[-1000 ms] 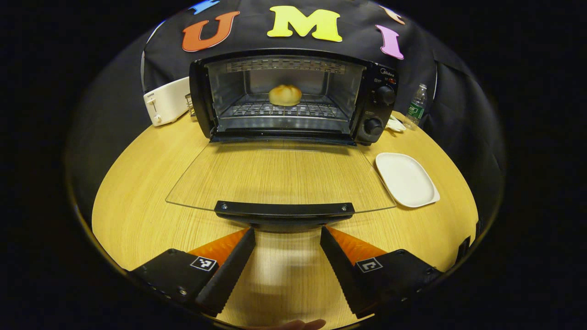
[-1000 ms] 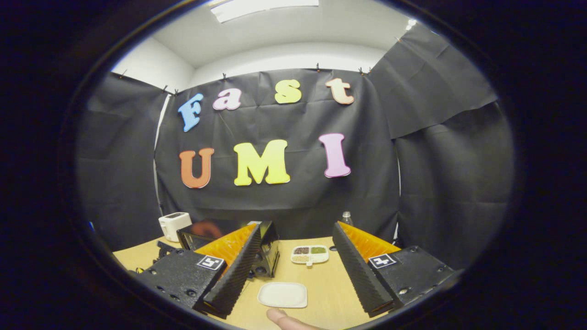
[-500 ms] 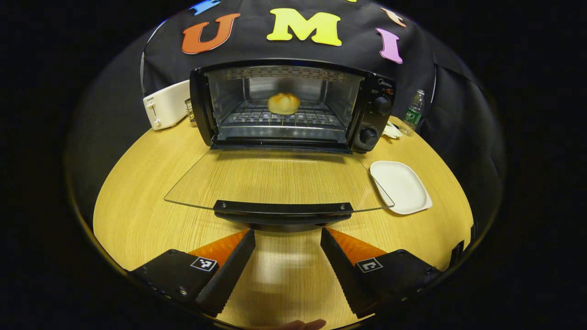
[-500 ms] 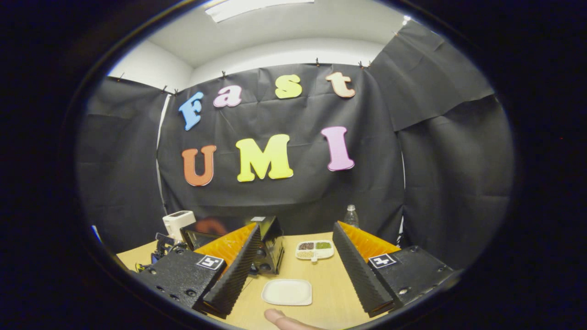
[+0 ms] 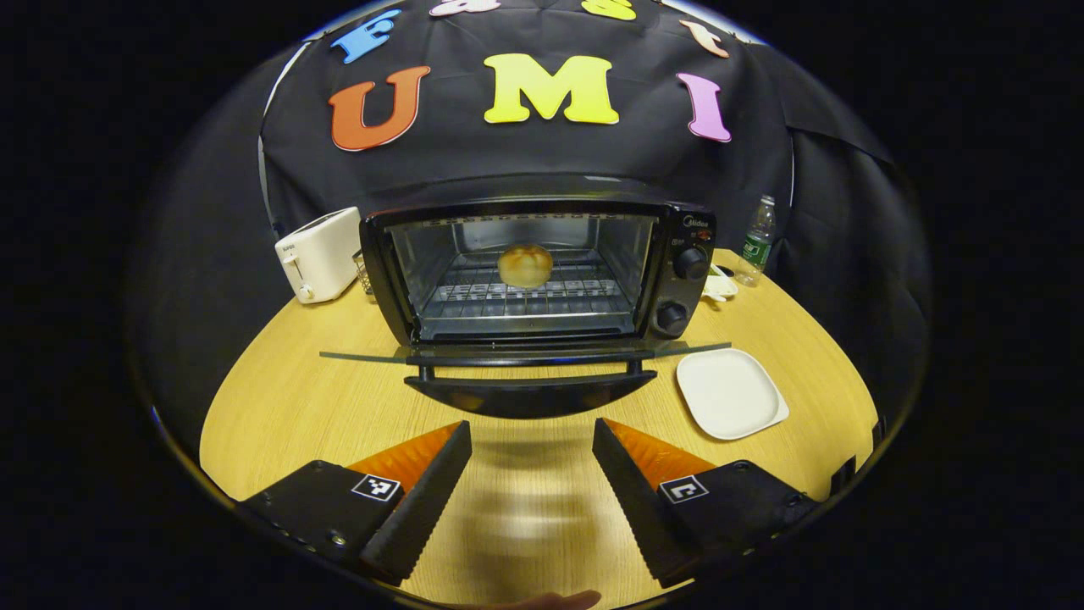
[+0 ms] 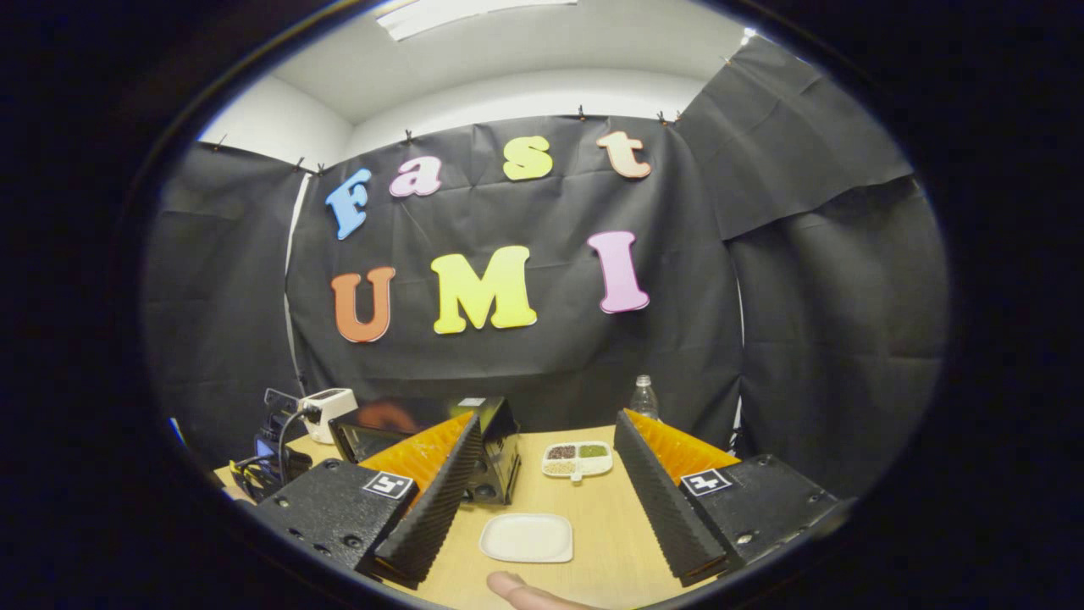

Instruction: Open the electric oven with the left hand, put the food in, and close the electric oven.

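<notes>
In the left gripper view, a white toaster (image 5: 319, 252) sits at the far left of the wooden table (image 5: 279, 407), just beside the oven (image 5: 542, 267). The oven stands at the back middle of the table, its cavity open toward me. The bun (image 5: 525, 265) rests on the wire rack (image 5: 529, 296) inside, about in the middle. The glass door (image 5: 525, 354) hangs out level in front of the oven, seen almost edge-on, with its black handle (image 5: 531, 394) toward me. My left gripper (image 5: 531, 440) sits low in front of that handle, fingers spread apart with nothing between them, near the handle but not touching it. Two knobs (image 5: 690, 263) sit on the oven's right panel. A white plate (image 5: 730, 392), bare, lies on the table right of the door. A water bottle (image 5: 756, 240) stands at the far right rear, near the cloth wall.

In the right gripper view, the toaster (image 6: 326, 404) is at the left edge, then the oven (image 6: 495, 445), partly hidden by one finger. My right gripper (image 6: 550, 479) is held up over the table (image 6: 610, 534) with its fingers apart and empty. Between them lie the plate (image 6: 525, 537) and, farther back, a small divided dish (image 6: 577, 458) of grains. The bottle (image 6: 644, 396) stands behind it. A fingertip (image 6: 512, 586) of my hand shows at the bottom edge.
</notes>
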Available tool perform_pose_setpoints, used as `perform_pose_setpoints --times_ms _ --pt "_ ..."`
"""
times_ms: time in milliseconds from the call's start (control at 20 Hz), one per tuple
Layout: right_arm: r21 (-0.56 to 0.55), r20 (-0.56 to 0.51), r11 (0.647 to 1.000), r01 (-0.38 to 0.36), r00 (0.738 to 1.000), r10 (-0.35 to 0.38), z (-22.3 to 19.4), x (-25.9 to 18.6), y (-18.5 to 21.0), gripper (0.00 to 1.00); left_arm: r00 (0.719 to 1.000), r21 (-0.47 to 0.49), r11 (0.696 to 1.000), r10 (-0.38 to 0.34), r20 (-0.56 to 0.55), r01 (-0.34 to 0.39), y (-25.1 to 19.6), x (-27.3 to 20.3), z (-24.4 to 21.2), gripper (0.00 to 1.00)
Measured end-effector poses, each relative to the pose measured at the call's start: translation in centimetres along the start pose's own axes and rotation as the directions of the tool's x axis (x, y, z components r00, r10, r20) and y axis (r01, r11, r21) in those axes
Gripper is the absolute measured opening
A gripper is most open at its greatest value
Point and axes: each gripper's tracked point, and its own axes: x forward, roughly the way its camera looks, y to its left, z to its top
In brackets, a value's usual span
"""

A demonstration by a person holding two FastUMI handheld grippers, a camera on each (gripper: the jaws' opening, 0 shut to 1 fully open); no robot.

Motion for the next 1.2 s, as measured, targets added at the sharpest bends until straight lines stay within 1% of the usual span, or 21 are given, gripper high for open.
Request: perform_pose_setpoints --times_ms 200,350,550,600,650,700,800,900,1050,1200 --pt "-0.007 0.003 1.0 0.023 1.0 -0.023 -0.2 -0.4 -0.8 0.96 0.999 -0.025 1.0 -0.008 0.053 0.01 0.6 1.3 2.7 0.95" --pt "-0.011 -0.001 0.999 0.039 0.999 -0.039 -0.3 -0.8 -1.2 0.96 0.997 -0.046 0.999 -0.018 0.077 0.022 1.0 2.3 3.8 0.95" --pt "-0.005 -0.008 0.999 0.046 0.999 -0.046 -0.7 -1.3 -1.4 0.96 0.985 -0.062 0.998 -0.019 0.174 0.03 1.5 3.0 6.4 0.96" --pt "-0.004 -0.008 0.999 0.048 0.999 -0.048 -0.6 -1.4 -1.4 0.96 0.978 -0.063 0.998 0.005 0.207 0.008 2.3 3.3 7.1 0.98" --pt "-0.004 -0.008 0.999 0.048 0.999 -0.048 -0.6 -1.7 -1.3 0.96 0.971 -0.066 0.997 0.052 0.234 -0.037 3.6 3.6 7.8 0.98" --pt "-0.001 -0.001 0.999 0.047 0.999 -0.047 -0.4 -1.9 -1.2 0.96 0.962 -0.063 0.996 0.075 0.264 -0.06 4.4 3.5 8.4 0.98" --pt "0.003 -0.001 0.999 0.048 0.999 -0.048 -0.5 -2.3 -1.0 0.96 0.948 -0.071 0.995 0.085 0.307 -0.066 4.8 2.5 9.3 0.95" --pt "0.011 0.0 0.999 0.043 0.999 -0.043 -0.5 -2.8 -0.5 0.96 0.941 -0.087 0.995 0.067 0.331 -0.04 4.6 0.4 9.4 0.95" --pt "0.012 0.009 1.0 0.028 1.0 -0.028 -0.1 -3.9 0.3 0.96 0.913 -0.096 0.995 0.058 0.403 -0.021 4.6 -3.5 10.6 0.95" --pt "0.007 0.024 1.0 0.015 1.0 -0.015 0.5 -5.7 1.3 0.96 0.886 -0.094 0.995 0.06 0.459 -0.018 4.5 -7.5 11.5 0.95"
